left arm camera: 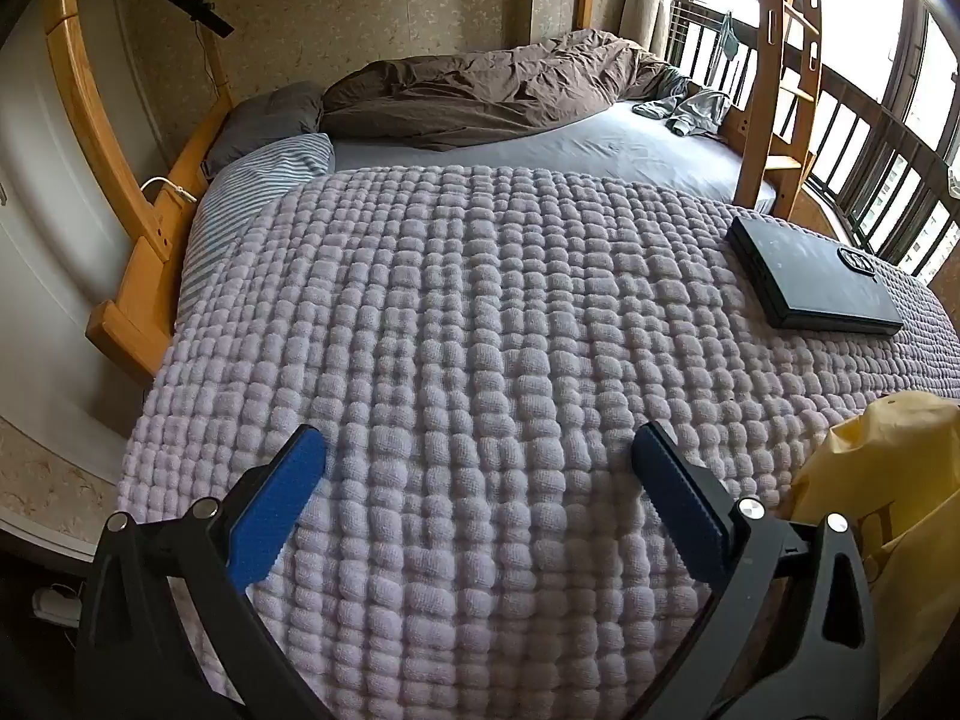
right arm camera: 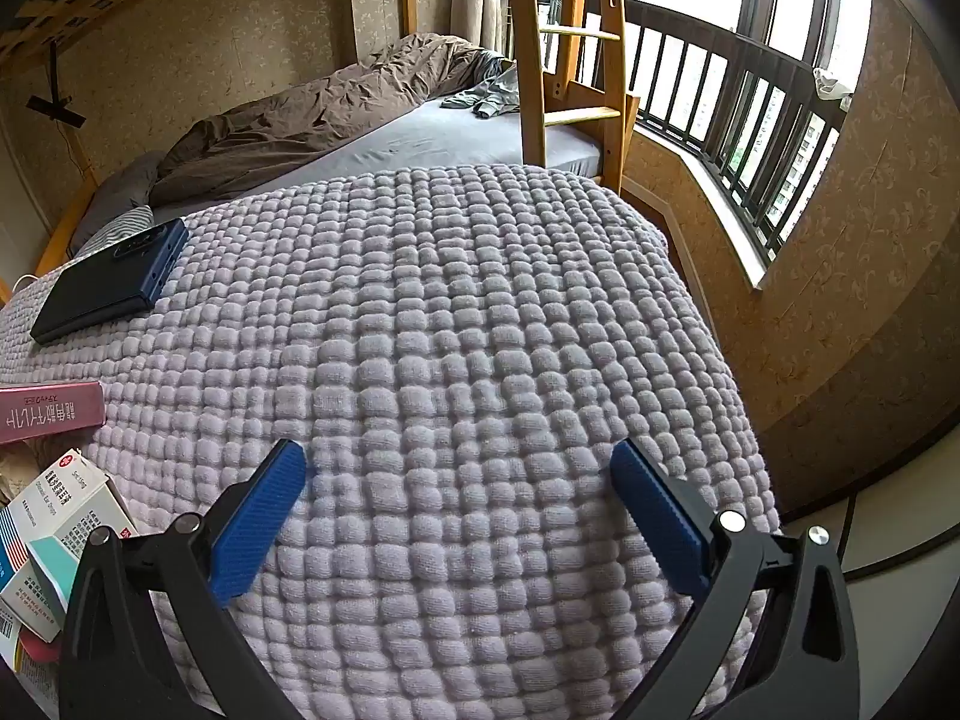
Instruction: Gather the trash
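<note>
Left wrist view. The left gripper hovered over the quilted lilac blanket, its blue pads spread wide and holding nothing, a posture that suited an approach and not a grasp. A black flat device lay flat on the blanket toward the right, probably set there as a belonging and not as refuse. At the lower right, a yellow plastic bag rose just beside the right-hand finger; it was judged to be the receptacle for the trash, kept near for easy dropping. Its mouth and most of its body were cut off by the frame edge, and the printing on it could not be read.

Right wrist view. The trash itself sat at the far left: a pink carton lying on the blanket edge and, below it, a heap of small medicine boxes, one tilted on another. The heap was partly hidden behind the gripper's black arm and partly cropped, so its full count could not be told, nor whether it lay in the bag. The black flat device lay well apart, farther up. The right gripper also stood wide open and empty above bare blanket, with the boxes just beside its left-hand finger. Crumpled brown bedding lay on the second bed beyond.
</note>
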A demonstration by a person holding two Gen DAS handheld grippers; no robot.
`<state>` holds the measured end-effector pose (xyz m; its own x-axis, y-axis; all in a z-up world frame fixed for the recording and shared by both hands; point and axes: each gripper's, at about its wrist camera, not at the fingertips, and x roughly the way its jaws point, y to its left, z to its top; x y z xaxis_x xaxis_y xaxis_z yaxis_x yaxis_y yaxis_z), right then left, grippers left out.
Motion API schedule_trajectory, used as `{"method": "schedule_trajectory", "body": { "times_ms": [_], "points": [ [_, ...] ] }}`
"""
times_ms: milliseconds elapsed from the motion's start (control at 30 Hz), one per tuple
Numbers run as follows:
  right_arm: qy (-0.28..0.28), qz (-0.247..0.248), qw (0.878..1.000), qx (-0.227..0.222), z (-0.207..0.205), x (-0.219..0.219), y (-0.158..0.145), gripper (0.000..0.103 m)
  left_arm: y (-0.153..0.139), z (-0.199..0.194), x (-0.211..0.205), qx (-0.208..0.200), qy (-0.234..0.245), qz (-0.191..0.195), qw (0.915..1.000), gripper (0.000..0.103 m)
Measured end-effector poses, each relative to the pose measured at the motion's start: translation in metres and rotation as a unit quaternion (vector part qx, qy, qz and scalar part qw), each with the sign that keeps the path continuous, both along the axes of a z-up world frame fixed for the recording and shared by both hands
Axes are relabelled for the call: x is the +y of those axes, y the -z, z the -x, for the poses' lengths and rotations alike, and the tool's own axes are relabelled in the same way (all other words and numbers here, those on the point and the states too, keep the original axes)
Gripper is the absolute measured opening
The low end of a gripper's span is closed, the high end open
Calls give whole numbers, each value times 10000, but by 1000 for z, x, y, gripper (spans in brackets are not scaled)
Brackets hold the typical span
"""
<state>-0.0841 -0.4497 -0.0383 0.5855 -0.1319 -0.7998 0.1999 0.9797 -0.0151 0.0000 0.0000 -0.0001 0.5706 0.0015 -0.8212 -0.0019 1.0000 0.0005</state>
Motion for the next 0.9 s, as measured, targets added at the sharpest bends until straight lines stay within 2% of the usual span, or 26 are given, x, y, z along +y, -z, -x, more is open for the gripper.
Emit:
{"method": "schedule_trajectory", "body": {
  "times_ms": [900],
  "points": [
    [-2,0,10000,0,0,0,0,99,0,0,0,-4,0,12,10000,102]
  ]
}}
